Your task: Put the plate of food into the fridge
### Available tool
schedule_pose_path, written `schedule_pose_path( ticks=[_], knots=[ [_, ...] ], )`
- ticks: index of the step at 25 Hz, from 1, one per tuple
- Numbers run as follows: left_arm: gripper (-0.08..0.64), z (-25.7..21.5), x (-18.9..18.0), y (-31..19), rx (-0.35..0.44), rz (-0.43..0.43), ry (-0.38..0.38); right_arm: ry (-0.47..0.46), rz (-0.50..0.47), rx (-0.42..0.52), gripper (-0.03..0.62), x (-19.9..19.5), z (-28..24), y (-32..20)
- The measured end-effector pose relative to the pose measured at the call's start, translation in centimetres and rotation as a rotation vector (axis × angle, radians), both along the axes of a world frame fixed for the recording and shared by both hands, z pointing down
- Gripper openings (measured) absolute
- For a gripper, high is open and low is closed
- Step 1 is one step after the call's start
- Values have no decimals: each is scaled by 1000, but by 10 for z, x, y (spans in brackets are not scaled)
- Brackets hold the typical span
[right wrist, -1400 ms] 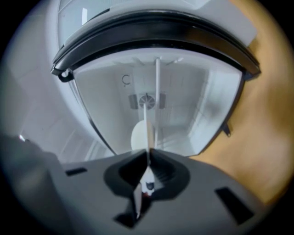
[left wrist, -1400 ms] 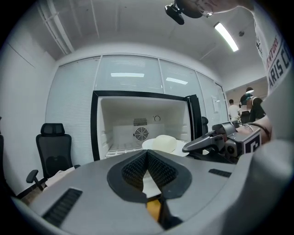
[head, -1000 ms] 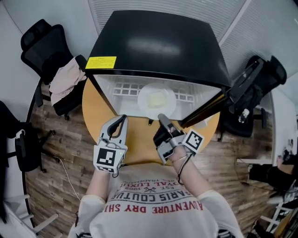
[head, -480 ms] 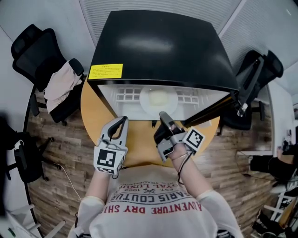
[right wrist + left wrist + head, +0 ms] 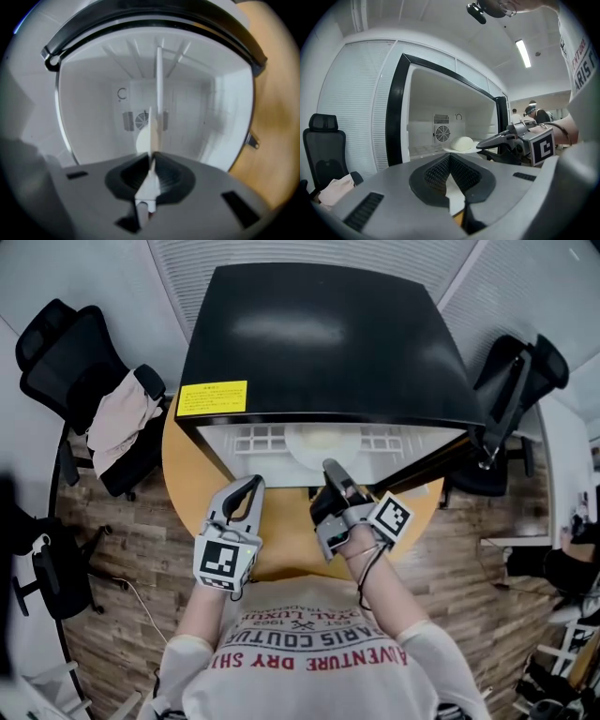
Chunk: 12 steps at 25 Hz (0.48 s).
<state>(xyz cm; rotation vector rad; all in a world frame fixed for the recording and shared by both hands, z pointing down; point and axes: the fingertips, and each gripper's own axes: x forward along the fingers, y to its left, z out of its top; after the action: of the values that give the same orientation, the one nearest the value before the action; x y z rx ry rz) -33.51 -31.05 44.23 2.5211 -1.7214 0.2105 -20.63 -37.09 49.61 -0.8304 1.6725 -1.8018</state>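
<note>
1. The white round plate [image 5: 298,448] carries a pale mound of food [image 5: 461,143]. It sits on the white shelf inside the black compact fridge [image 5: 323,334], close to the front opening.
2. The right gripper [image 5: 330,468] reaches into that opening. Its jaws are opening and stand only a sliver apart, with the plate's near rim between them and the pads touching it.
3. The left gripper [image 5: 251,484] hovers just outside the fridge, beside the right one. Its jaws are tip to tip and hold nothing.
4. The fridge's black door [image 5: 422,460] stands open on the right. A yellow rectangular label [image 5: 212,397] sits on the top front corner, and a round fan grille [image 5: 442,133] is set in the back wall.
5. The fridge stands on a round wooden table [image 5: 187,465].
6. To the left, well apart from the table, is a black office chair [image 5: 66,362] with a pale cloth [image 5: 117,418] draped over it.
</note>
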Motion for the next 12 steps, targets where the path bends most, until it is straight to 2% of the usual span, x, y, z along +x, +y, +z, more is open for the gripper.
schedule_pose_path(
  ticks=[5,9,12],
  knots=[
    [29,1,0,-8,-1,0,5,24,6,13,68,-2,0,-8],
    [29,4,6,-7,-11,11,6,45,6,-10,175,-3,10,-9],
    [29,3,8,-5,-8,16,-3,54,20,-20,201,-2,12,-11]
  ],
)
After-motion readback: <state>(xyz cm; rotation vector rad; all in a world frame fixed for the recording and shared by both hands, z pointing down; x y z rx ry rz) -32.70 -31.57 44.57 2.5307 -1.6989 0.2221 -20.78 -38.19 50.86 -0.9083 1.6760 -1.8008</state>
